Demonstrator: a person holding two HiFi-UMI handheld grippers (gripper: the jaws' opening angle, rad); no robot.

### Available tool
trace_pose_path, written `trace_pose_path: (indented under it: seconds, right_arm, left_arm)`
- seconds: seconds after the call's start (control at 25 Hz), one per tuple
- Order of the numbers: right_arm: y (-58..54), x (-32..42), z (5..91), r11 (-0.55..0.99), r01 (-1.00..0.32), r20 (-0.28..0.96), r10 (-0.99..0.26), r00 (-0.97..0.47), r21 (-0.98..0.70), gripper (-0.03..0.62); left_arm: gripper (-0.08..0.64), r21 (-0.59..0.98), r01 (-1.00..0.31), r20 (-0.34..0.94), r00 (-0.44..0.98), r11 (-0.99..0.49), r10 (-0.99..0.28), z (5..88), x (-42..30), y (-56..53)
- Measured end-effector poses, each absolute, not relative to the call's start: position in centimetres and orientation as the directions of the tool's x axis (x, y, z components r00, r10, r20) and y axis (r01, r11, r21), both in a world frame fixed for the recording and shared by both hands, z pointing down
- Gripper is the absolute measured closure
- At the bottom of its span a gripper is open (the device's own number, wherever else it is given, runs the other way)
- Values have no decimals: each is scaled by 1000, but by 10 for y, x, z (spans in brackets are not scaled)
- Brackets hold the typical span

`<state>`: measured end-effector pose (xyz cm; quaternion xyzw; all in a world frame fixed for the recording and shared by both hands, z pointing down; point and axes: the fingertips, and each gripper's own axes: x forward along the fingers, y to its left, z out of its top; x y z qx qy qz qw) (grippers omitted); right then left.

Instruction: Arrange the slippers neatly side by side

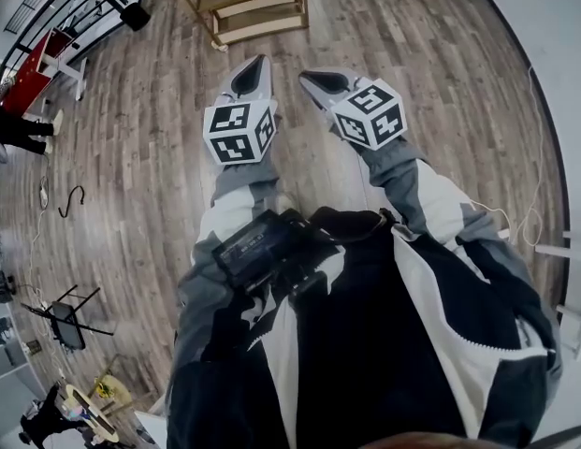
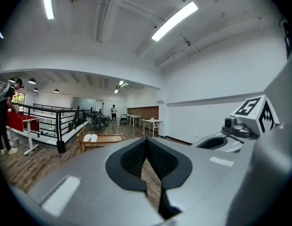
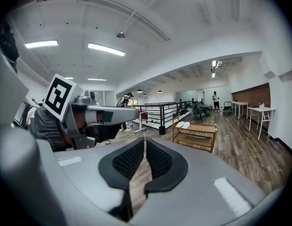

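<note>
A pair of white slippers (image 2: 89,137) lies on top of a low wooden shelf rack (image 2: 102,140) across the wooden floor, and both slippers (image 3: 183,124) also show in the right gripper view. In the head view the rack (image 1: 257,7) stands ahead of both grippers, at a distance. My left gripper (image 1: 253,68) is held out level, shut, with nothing between its pads (image 2: 146,140). My right gripper (image 1: 318,80) runs beside it, its jaws drawn together with only a thin slit and nothing in them (image 3: 145,140). Each gripper sees the other alongside.
A black railing (image 3: 160,112) runs behind the rack, with a red table (image 2: 21,122) and a person (image 2: 3,117) by it. White tables (image 2: 148,124) stand at the far wall. A white wall (image 2: 207,112) closes the right side. A chair (image 1: 65,321) and a cable (image 1: 73,199) are on the floor at left.
</note>
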<state>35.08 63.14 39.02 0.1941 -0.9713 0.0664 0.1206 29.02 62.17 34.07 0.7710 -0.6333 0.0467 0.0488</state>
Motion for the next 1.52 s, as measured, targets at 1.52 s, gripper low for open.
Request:
trace_pose_path:
  seconds: [1.52]
  right_arm:
    - [354, 132, 385, 875, -481, 243, -458, -855, -46, 571]
  left_arm:
    - [558, 64, -982, 157, 184, -176, -970, 375, 44, 387]
